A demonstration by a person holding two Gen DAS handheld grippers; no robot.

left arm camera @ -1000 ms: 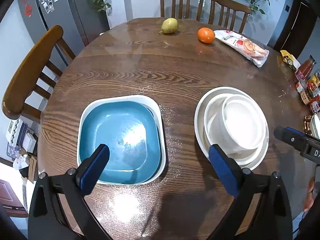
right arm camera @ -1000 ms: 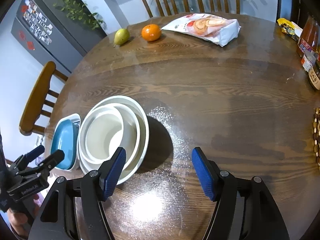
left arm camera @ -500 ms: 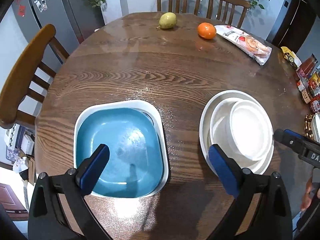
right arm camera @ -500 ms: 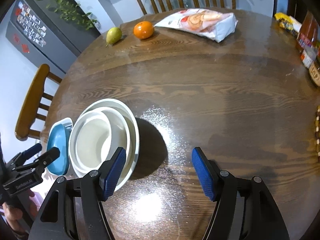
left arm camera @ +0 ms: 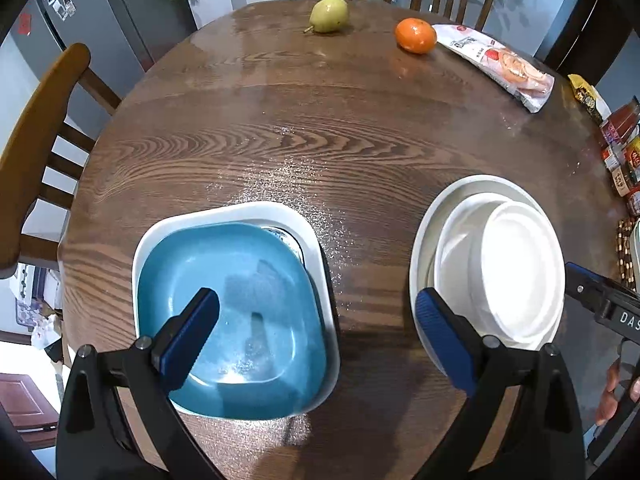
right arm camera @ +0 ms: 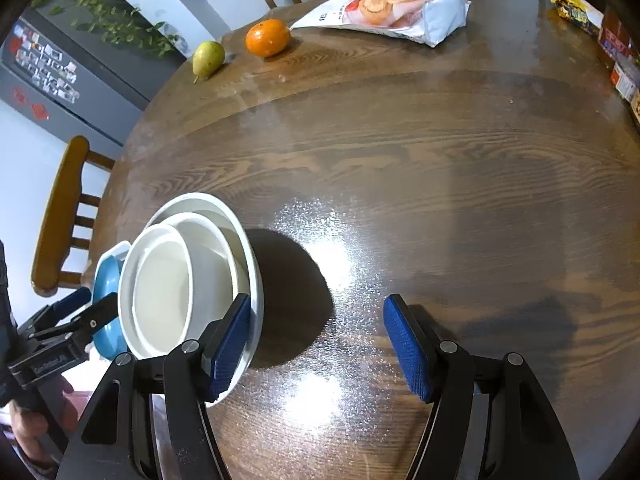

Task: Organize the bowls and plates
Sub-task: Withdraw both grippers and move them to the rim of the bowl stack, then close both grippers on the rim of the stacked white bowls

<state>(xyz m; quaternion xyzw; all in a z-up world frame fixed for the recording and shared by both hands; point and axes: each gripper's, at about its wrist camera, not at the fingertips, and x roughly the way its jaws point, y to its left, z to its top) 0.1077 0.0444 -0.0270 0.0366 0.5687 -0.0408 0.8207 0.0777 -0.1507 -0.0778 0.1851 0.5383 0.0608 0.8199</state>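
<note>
On the near left of the surface (left arm camera: 360, 128) I see the blue square plate (left arm camera: 236, 312) nested in a white square dish (left arm camera: 280, 214), whose rim shows around its far and right sides. To its right, apart from it, sits the round white stack: a small bowl (left arm camera: 520, 268) inside a wider bowl (left arm camera: 452, 256), both on a white plate (left arm camera: 472, 186) (the small bowl sits off-centre toward the right of the stack).

My left gripper (left arm camera: 316, 332) hangs above the near edge with its jaws spread wide and nothing between them; the left blue pad overlaps the blue plate in the picture and the right pad lies over the near-left rim of the stack, though I cannot tell whether either touches. My right gripper (right arm camera: 316, 344) is likewise wide open and empty, its left pad just by the stack's near-right rim (right arm camera: 256, 280), its right pad over bare wood.

Farther out, at the far edge, lie a green pear (left arm camera: 329, 15), an orange (left arm camera: 415, 35) to its right and a snack bag (left arm camera: 500, 66) beyond that. Jars and packets (left arm camera: 620, 152) crowd the right edge. Wooden chairs (left arm camera: 32, 132) stand around, with a grey fridge (left arm camera: 100, 12) at the far left.
</note>
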